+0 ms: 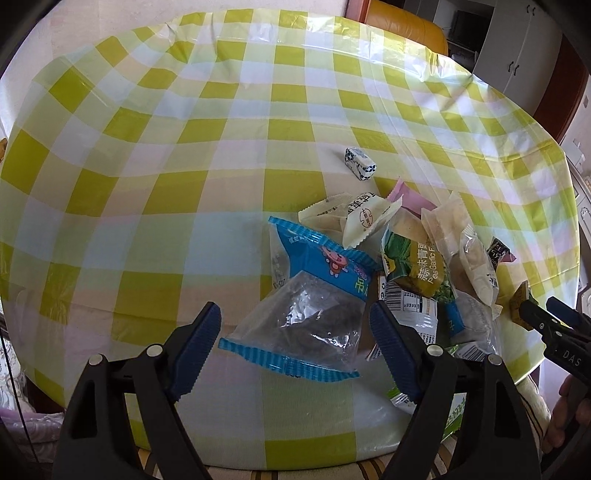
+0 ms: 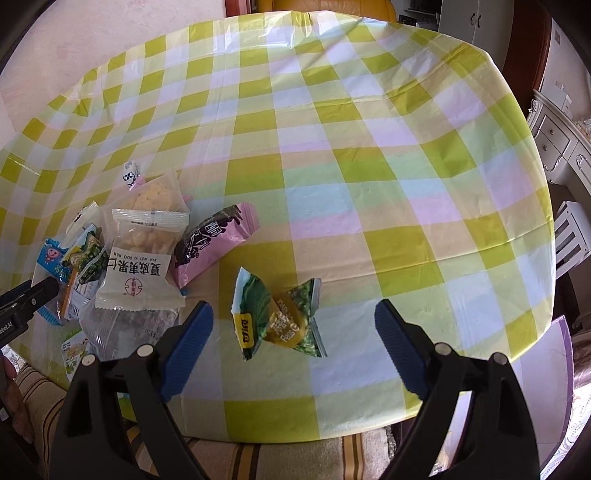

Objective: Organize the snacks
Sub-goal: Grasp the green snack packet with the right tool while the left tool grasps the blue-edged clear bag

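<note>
A clear snack packet with blue edges (image 1: 310,295) lies on the green checked tablecloth (image 1: 184,166), between the fingers of my left gripper (image 1: 297,350). The jaws straddle it closely without visibly pressing, so the gripper is open. To its right is a pile of packets, among them a green pea packet (image 1: 417,266) and a cream one (image 1: 354,218). A lone green pea packet (image 2: 280,317) sits between the wide-open fingers of my right gripper (image 2: 295,347), with gaps on both sides. Left of that lie a white nut packet (image 2: 140,266) and a pink packet (image 2: 214,243).
A small blue-and-white candy (image 1: 360,162) lies apart behind the pile. The right gripper's tips (image 1: 543,314) show at the right edge, the left gripper's tip (image 2: 37,291) by the pile. An orange chair (image 1: 402,29) stands beyond the table. The table's front edge (image 2: 295,432) is close below.
</note>
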Available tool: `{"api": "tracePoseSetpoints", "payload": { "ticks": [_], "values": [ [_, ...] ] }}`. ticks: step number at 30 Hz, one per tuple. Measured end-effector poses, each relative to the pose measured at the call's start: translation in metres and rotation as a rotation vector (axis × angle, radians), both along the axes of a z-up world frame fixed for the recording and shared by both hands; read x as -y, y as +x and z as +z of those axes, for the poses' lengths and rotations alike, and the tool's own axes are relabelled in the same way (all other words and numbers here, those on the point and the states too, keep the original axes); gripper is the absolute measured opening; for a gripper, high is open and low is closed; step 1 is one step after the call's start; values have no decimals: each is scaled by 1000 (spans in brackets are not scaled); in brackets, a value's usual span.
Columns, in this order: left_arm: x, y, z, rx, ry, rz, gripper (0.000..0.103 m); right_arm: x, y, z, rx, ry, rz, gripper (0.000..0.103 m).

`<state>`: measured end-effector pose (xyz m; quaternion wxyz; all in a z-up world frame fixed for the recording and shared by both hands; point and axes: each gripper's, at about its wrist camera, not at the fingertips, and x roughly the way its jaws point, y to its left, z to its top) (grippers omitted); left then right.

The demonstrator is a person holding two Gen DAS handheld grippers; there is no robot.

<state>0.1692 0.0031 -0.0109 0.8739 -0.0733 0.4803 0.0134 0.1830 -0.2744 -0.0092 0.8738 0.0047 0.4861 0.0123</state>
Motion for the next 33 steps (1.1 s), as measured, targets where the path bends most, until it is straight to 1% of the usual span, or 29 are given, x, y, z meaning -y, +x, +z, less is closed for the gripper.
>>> {"api": "tracePoseSetpoints", "payload": {
  "ticks": [1, 4, 5, 6, 7, 9, 11, 13, 16, 20, 26, 29, 31, 33],
  "values": [
    [0, 1, -1, -3, 0, -2, 80, 0, 2, -2, -8, 2, -1, 86],
    [-1, 5, -5, -12, -1, -1, 79, -1, 4, -7, -26, 6, 2, 76],
    [-1, 6, -6, -16, -6, -4, 78, -1, 5, -8, -32, 6, 4, 64],
    [0, 6, -7, -20, -8, -7, 75, -1, 5, -9, -40, 7, 4, 60],
    [0, 7, -7, -18, -7, -9, 74, -1, 6, -11, -48, 10, 5, 58],
    [0, 6, -7, -14, -5, -13, 71, -1, 6, -13, -58, 18, 5, 49],
    [1, 4, -5, -7, -1, -11, 68, -1, 6, -14, -59, 23, 7, 43],
    [1, 1, -2, 4, 5, -6, 63, -2, 5, -13, -55, 21, 11, 41],
    [0, -1, 0, 9, 3, 3, 58, -3, 3, -12, -47, 15, 17, 39],
    [-9, -9, 5, 22, -21, 39, 53, -4, -1, -6, -26, 8, 20, 38],
    [-16, -20, 10, 31, -54, 58, 47, -3, -8, 2, -7, 9, 17, 38],
    [-18, -26, 12, 35, -77, 63, 39, -3, -12, 5, 1, 13, 16, 38],
    [-18, -29, 14, 36, -85, 60, 31, -3, -15, 8, 7, 16, 18, 38],
    [-17, -33, 15, 35, -90, 50, 29, -3, -19, 9, 10, 20, 19, 38]
  ]
}}
